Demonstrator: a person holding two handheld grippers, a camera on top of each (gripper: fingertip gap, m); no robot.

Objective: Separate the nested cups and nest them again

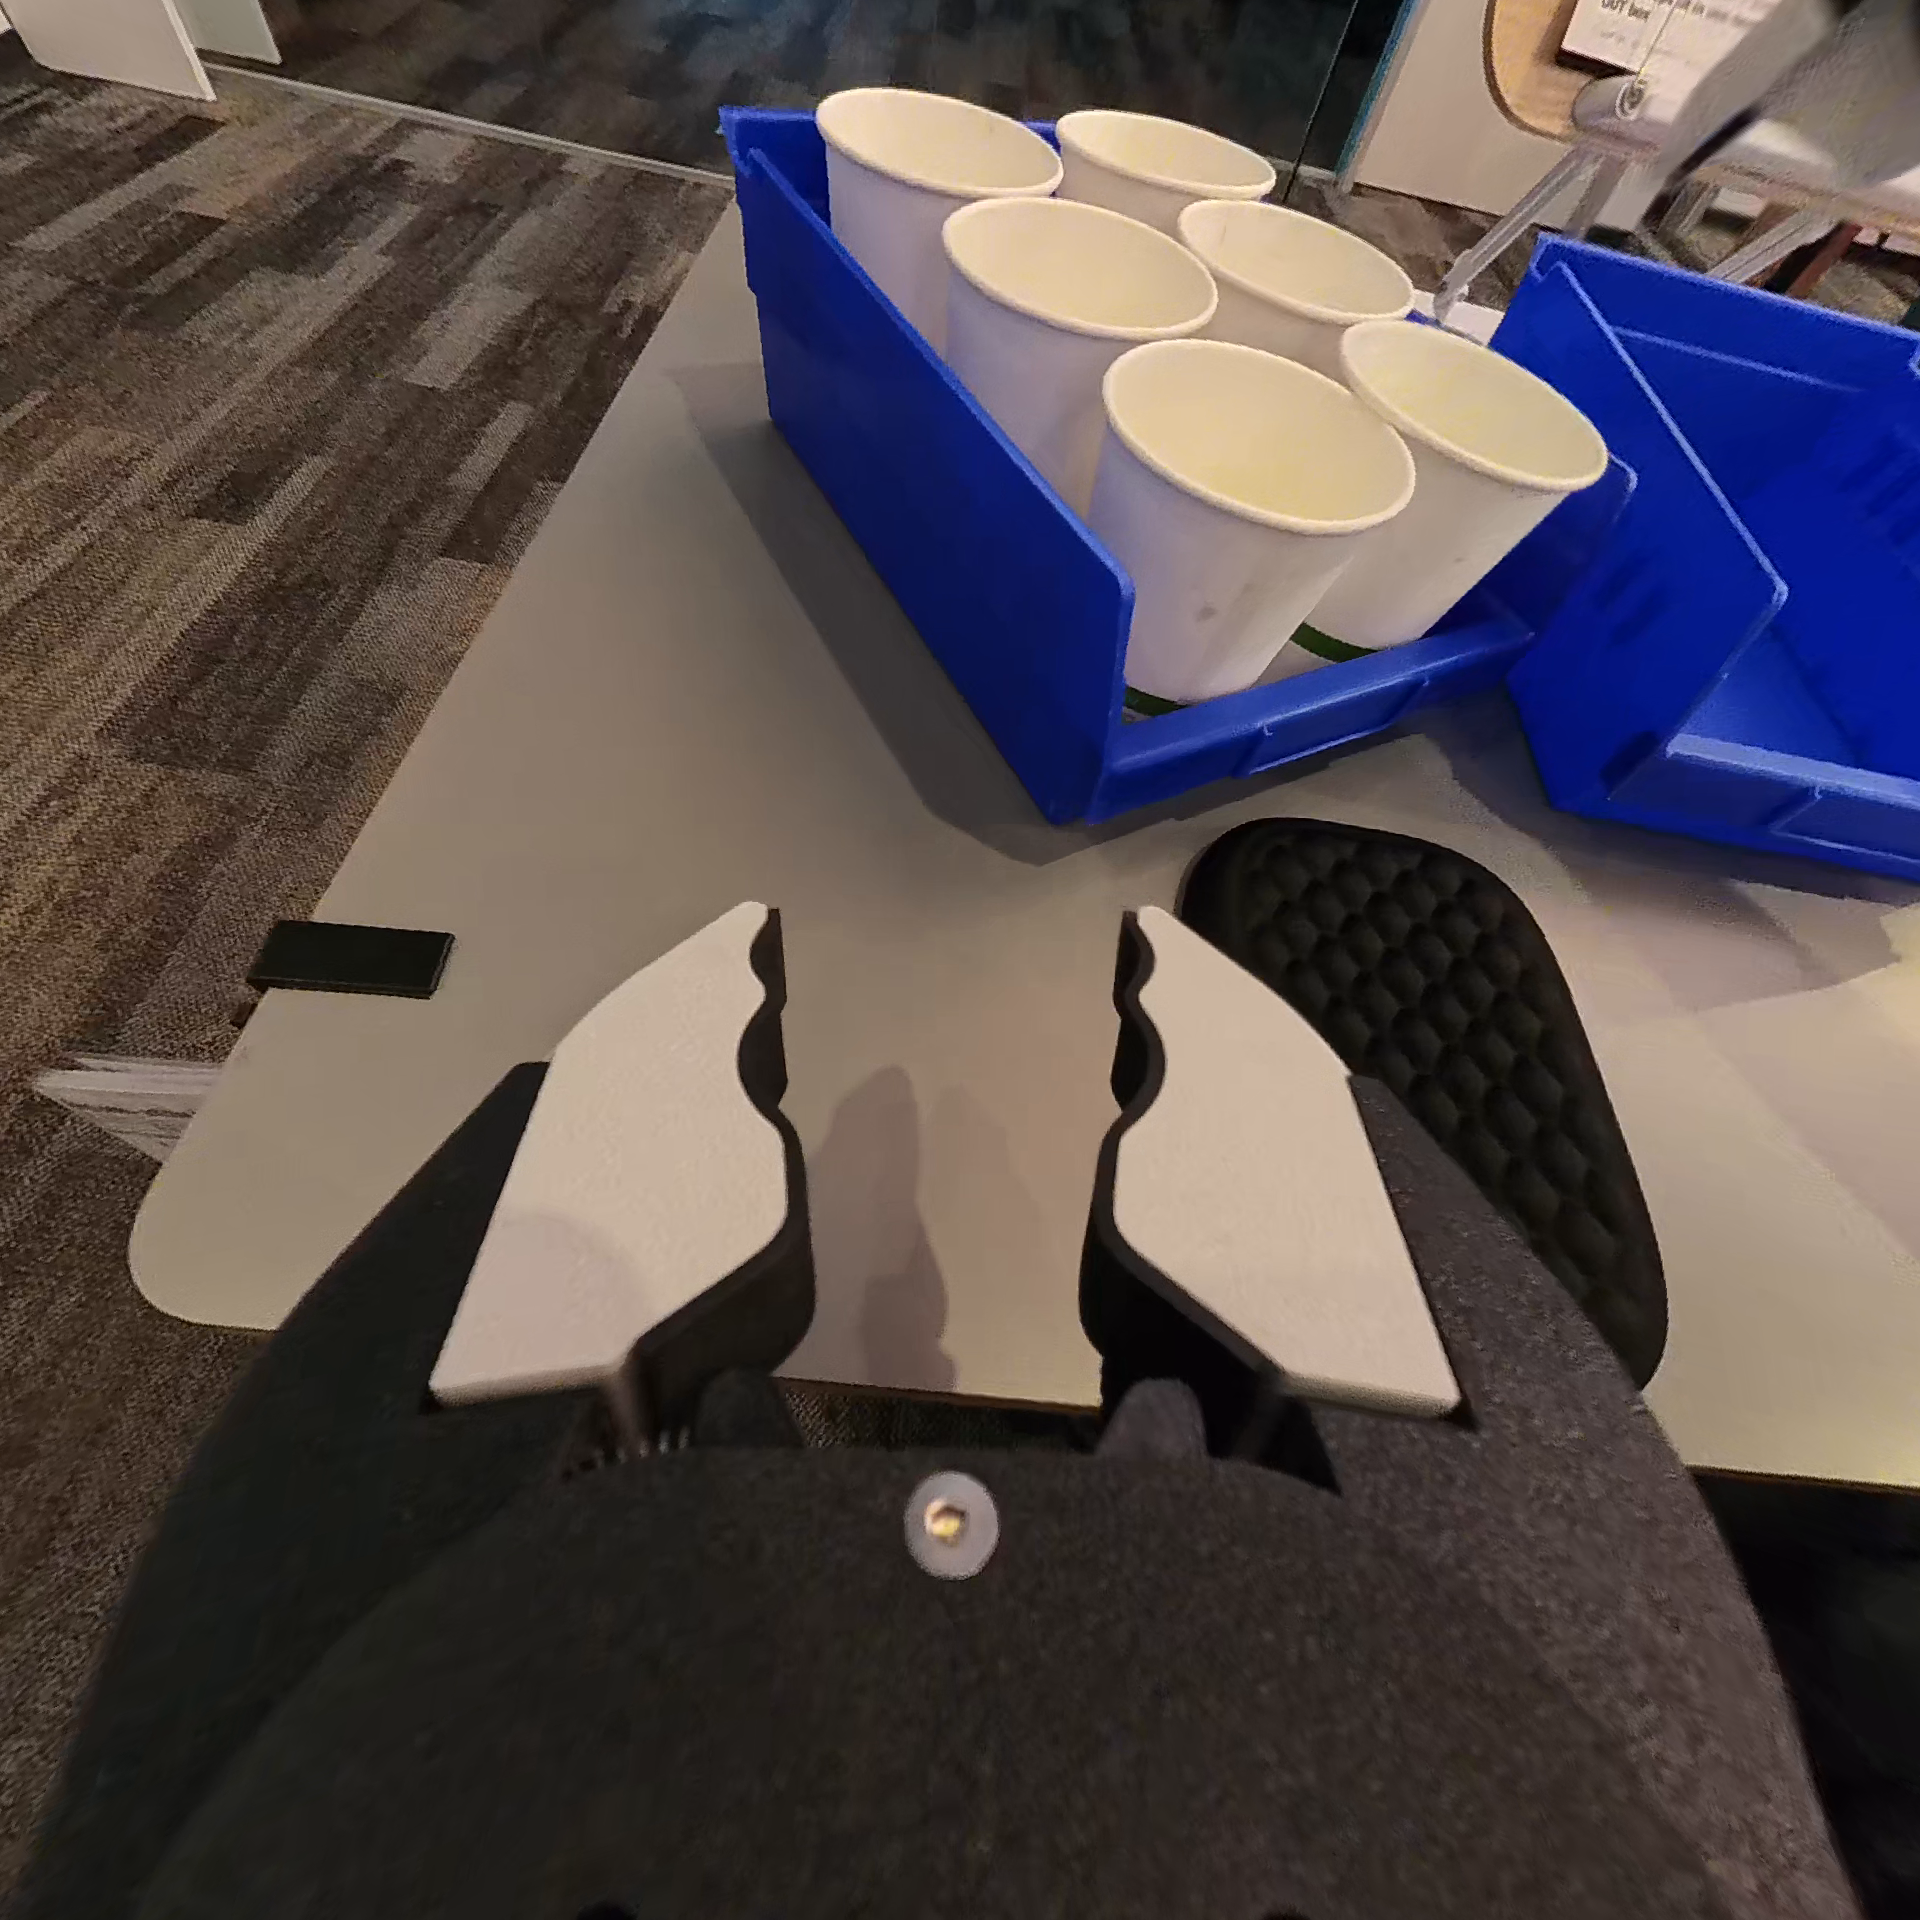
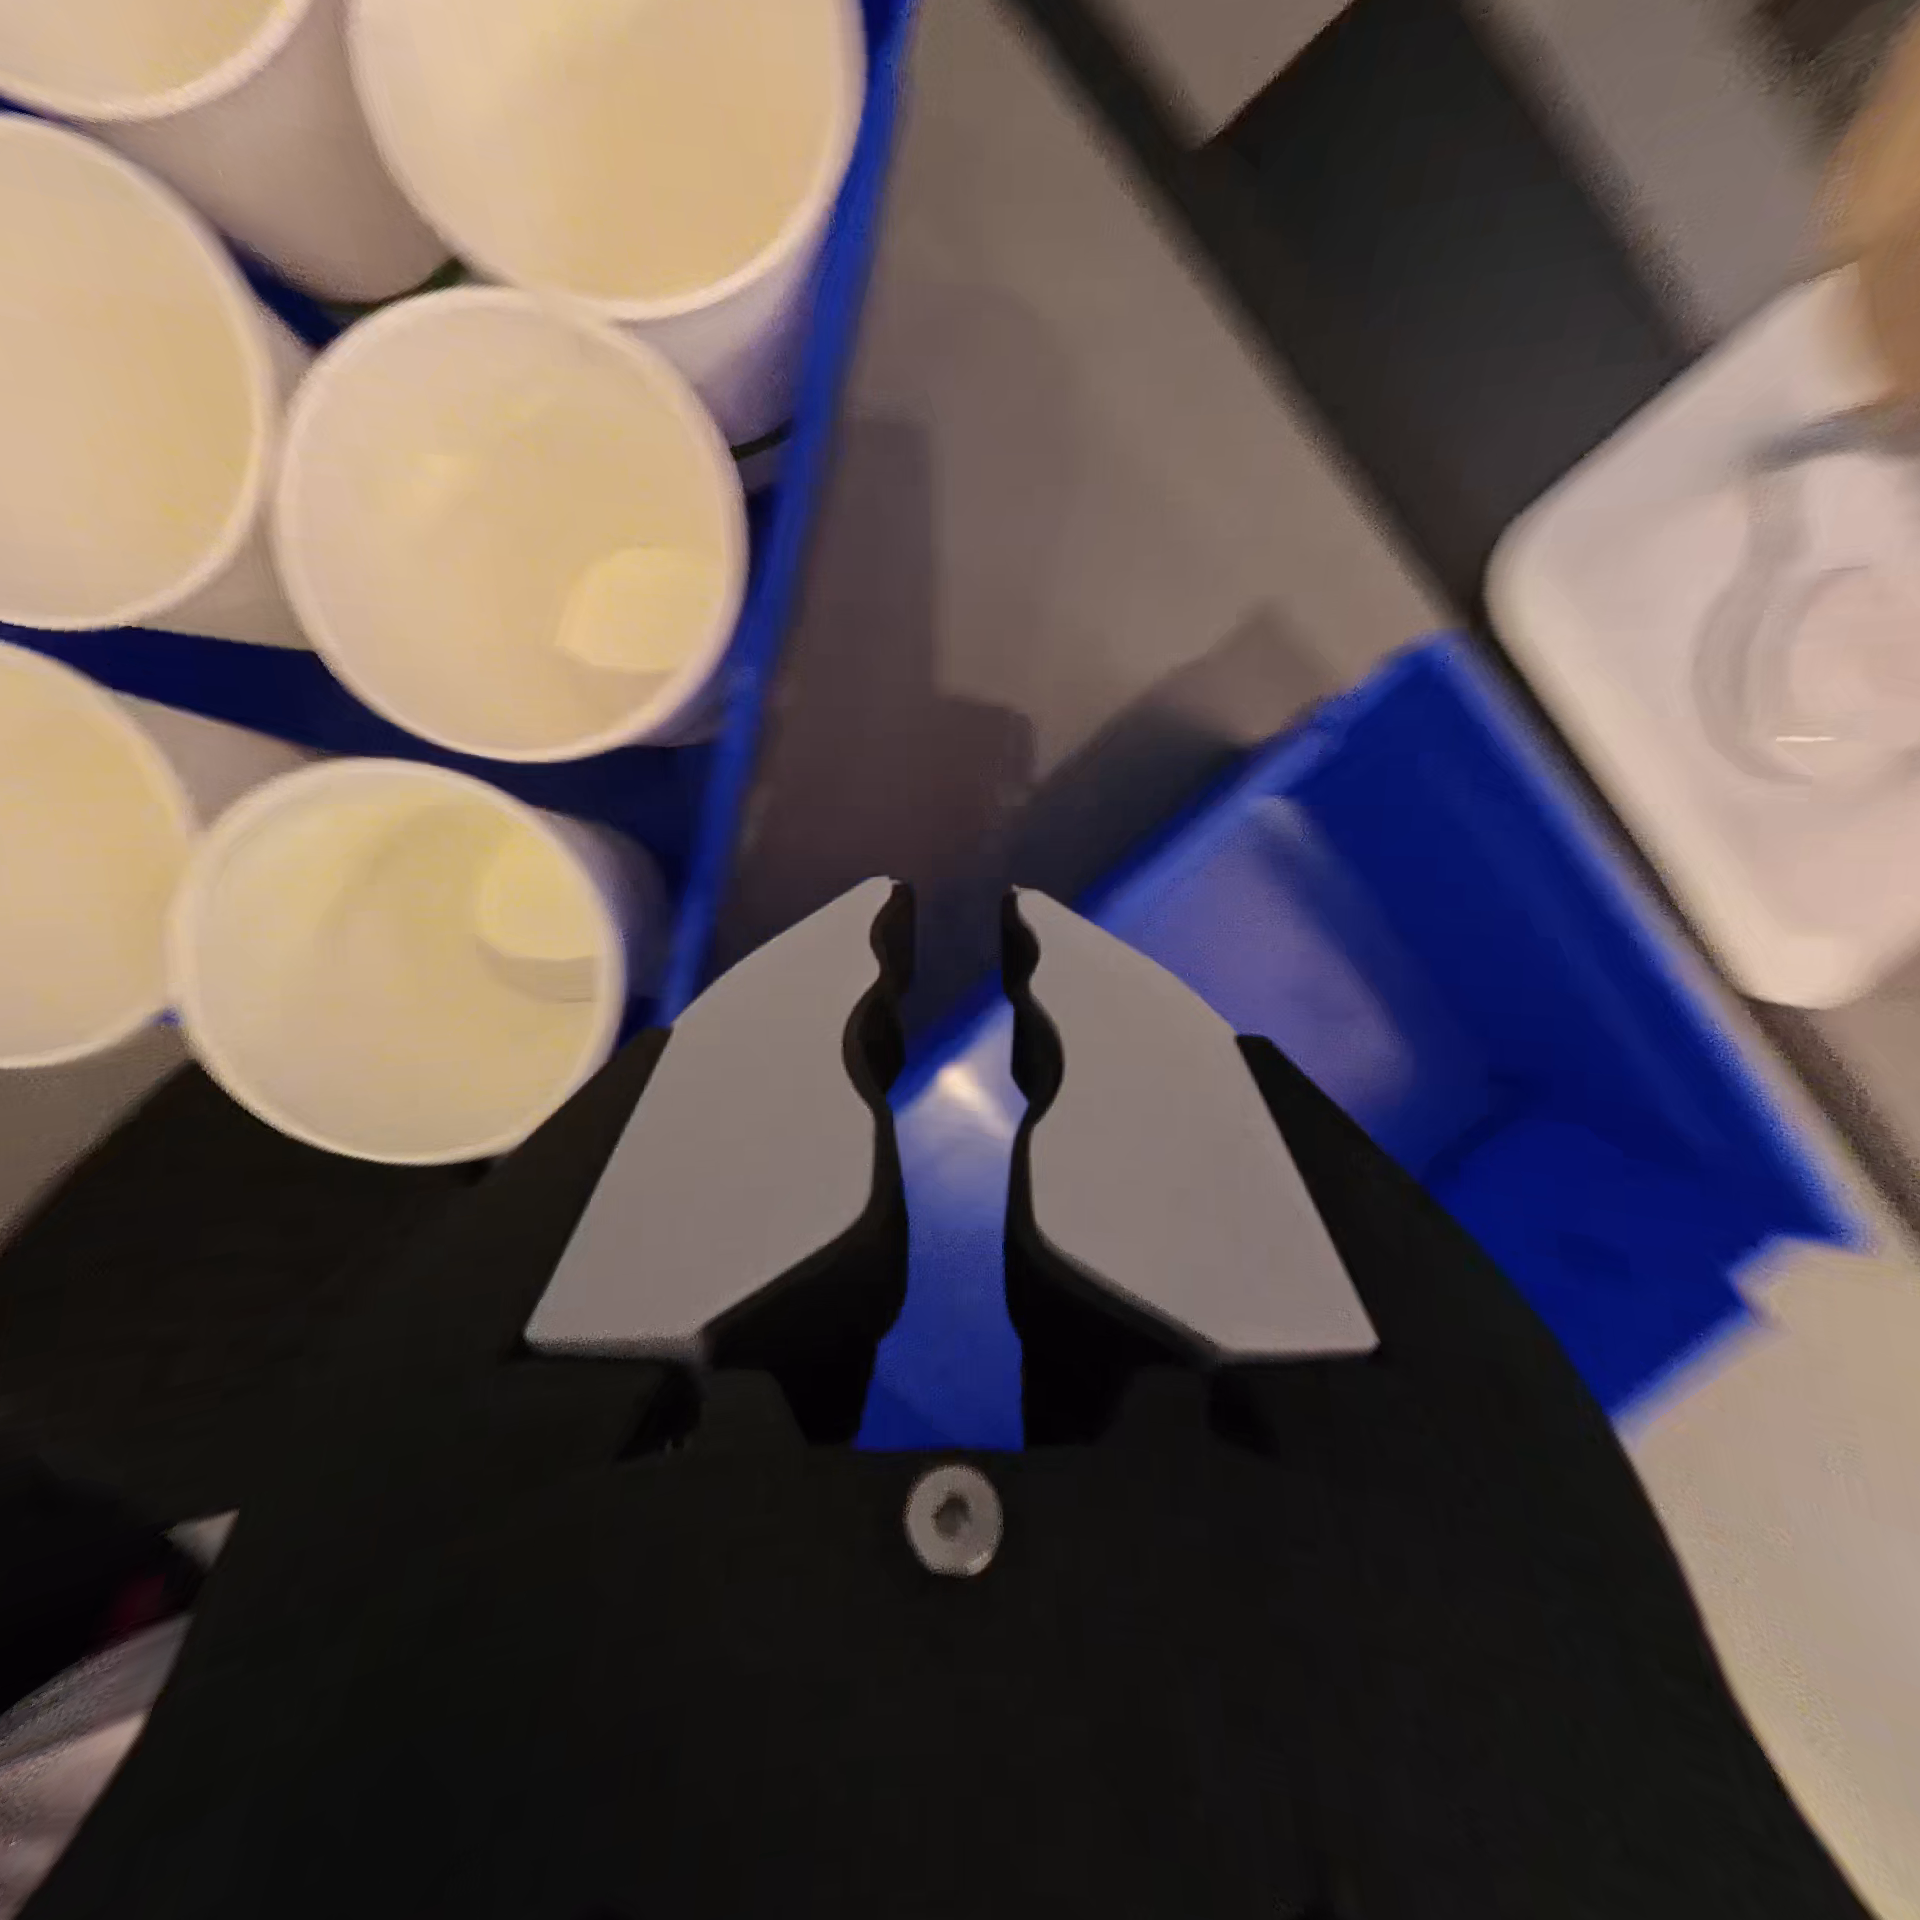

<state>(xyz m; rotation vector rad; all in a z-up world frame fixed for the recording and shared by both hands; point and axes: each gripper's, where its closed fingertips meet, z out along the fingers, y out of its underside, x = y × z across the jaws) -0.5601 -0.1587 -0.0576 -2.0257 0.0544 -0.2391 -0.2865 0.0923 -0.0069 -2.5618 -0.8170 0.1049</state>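
Several white paper cups (image 1: 1247, 499) stand upright and apart, side by side, in a blue bin (image 1: 935, 499) on the grey table (image 1: 623, 831). My left gripper (image 1: 948, 920) is open and empty, low over the table in front of that bin. In the right wrist view, which is blurred, my right gripper (image 2: 956, 899) looks down from above. Its jaws are a narrow gap apart with nothing between them. It hovers between the cup bin's wall (image 2: 821, 416) and a second blue bin (image 2: 1455, 935), just right of the nearest cups (image 2: 395, 956).
The second blue bin (image 1: 1683, 582) stands right of the cup bin and looks empty. A black mesh chair back (image 1: 1434, 1039) reaches over the table's near edge. A small black block (image 1: 353, 961) sits at the table's left edge. A white tray (image 2: 1714, 675) lies at the right.
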